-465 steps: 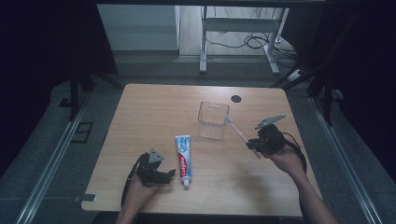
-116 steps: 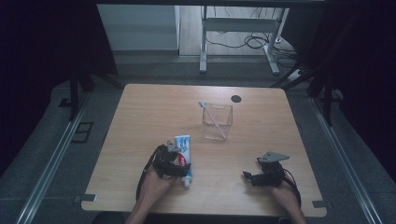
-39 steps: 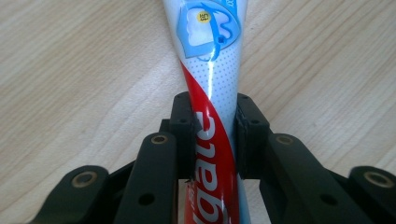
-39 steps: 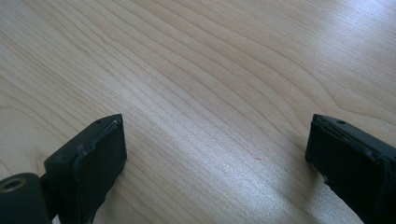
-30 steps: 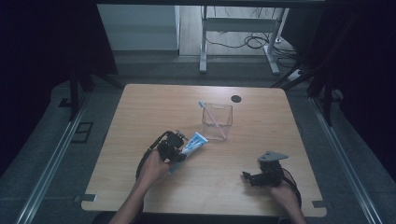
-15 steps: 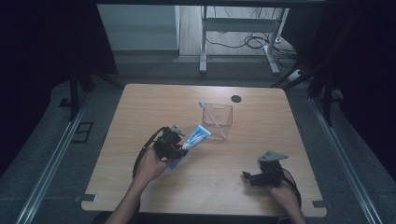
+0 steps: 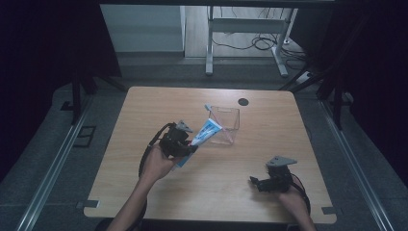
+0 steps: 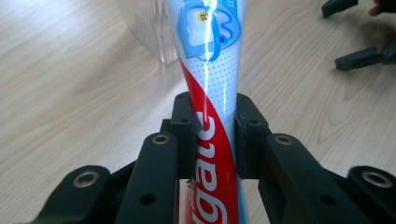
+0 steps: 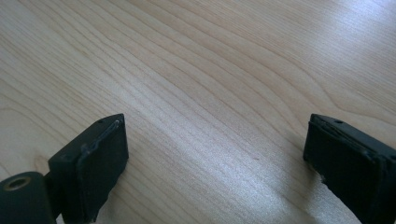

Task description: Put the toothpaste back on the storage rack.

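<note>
Since a second ago, left gripper (image 7: 185, 149) is lifting the toothpaste tube (image 7: 206, 134) off the table (image 7: 144, 106) toward the clear box (image 7: 226, 124).

High view: I am holding the tube slanted, its top end at the box's near corner; right gripper (image 7: 255, 182) is resting near the front edge.

Left gripper view: jaws are clamping the toothpaste tube (image 8: 212, 84) at mid-body.

Right gripper view: jaws are standing wide apart over bare table (image 9: 210, 70).

A light wooden table (image 7: 144, 110) stands on grey floor (image 7: 43, 159), darkness around.
</note>
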Demonstrator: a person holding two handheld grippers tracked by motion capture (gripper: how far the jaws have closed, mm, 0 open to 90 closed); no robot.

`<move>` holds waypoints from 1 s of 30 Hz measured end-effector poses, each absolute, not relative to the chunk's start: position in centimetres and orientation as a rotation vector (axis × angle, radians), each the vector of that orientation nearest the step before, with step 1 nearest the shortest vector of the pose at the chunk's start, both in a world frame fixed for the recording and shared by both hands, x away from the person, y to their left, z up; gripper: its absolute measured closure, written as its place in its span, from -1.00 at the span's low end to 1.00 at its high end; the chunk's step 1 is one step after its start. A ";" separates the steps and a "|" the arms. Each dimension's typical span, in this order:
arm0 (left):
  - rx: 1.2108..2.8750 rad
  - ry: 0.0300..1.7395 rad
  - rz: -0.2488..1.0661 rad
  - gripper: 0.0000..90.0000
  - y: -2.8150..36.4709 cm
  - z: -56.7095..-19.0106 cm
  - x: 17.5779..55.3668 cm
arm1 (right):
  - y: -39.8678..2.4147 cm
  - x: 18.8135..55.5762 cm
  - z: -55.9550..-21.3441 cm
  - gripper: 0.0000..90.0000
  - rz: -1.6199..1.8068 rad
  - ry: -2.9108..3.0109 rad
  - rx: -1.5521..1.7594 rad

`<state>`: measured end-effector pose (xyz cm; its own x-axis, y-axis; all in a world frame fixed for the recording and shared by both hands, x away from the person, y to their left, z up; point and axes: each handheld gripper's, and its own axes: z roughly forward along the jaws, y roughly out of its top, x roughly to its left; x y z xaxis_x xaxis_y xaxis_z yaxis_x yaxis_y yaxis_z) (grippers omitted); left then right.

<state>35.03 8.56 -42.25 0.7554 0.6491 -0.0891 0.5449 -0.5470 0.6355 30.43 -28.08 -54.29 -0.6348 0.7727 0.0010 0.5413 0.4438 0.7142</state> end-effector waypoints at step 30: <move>2.249 0.835 0.292 0.63 4.1 -39.1 40.3 | -28.1 30.4 -54.3 -0.81 1.002 2.362 1.134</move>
<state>40.28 4.05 -39.09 0.7658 0.6423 -0.0326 0.4819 -0.5396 0.6904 30.41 -28.14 -54.26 -0.6262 0.7796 0.0029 0.5441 0.4343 0.7178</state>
